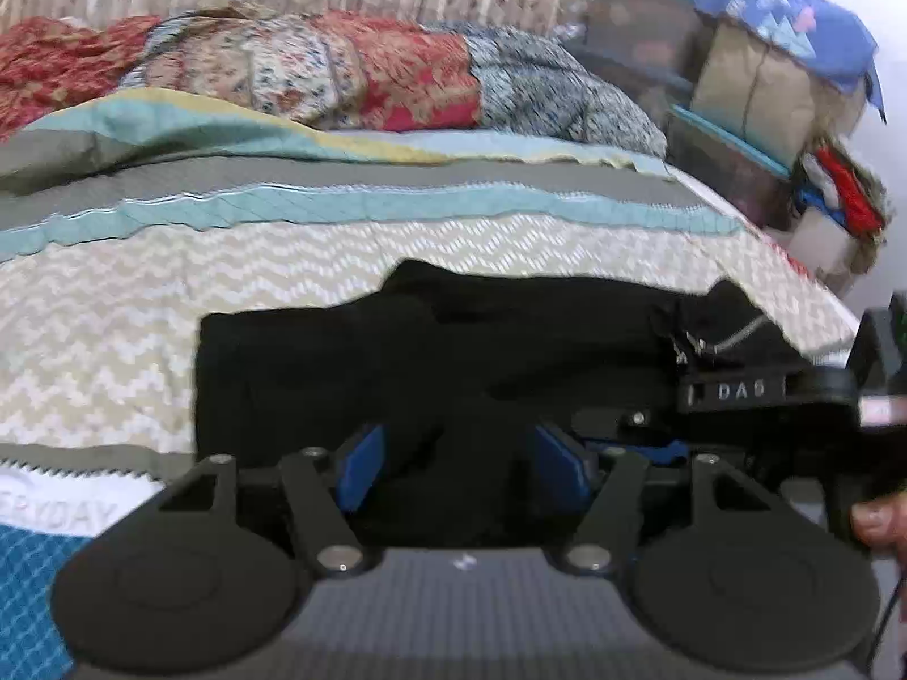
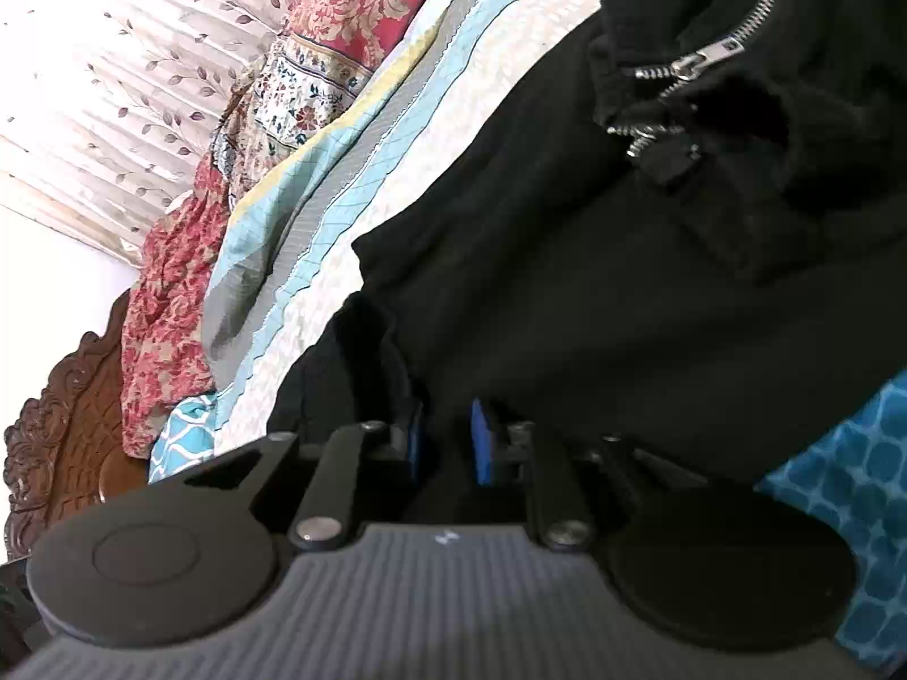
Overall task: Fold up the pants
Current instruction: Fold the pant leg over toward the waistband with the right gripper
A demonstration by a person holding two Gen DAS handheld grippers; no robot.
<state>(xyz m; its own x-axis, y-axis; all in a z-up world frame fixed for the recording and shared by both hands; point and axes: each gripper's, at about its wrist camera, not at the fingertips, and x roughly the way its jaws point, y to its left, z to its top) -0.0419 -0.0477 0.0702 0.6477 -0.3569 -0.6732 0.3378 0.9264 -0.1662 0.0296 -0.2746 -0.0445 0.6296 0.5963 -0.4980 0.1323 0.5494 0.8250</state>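
Observation:
Black pants (image 1: 453,351) lie folded in a flat block on the bed, with the zipper fly (image 1: 731,340) at their right end. My left gripper (image 1: 460,470) hangs just in front of their near edge, its blue pads wide apart with nothing pinched: open. One finger of the right gripper (image 1: 737,391) reaches in from the right beside the fly. In the right wrist view the pants (image 2: 623,283) fill the frame and the zipper (image 2: 686,65) is at the top right. My right gripper (image 2: 449,445) has its pads a little apart at the cloth's edge.
The pants rest on a striped and chevron bedspread (image 1: 227,283). A crumpled floral quilt (image 1: 340,68) lies behind them, and stacked boxes and bags (image 1: 737,85) stand past the bed's right edge. A carved wooden headboard (image 2: 68,425) and a leaf-print curtain (image 2: 113,85) close off the far side.

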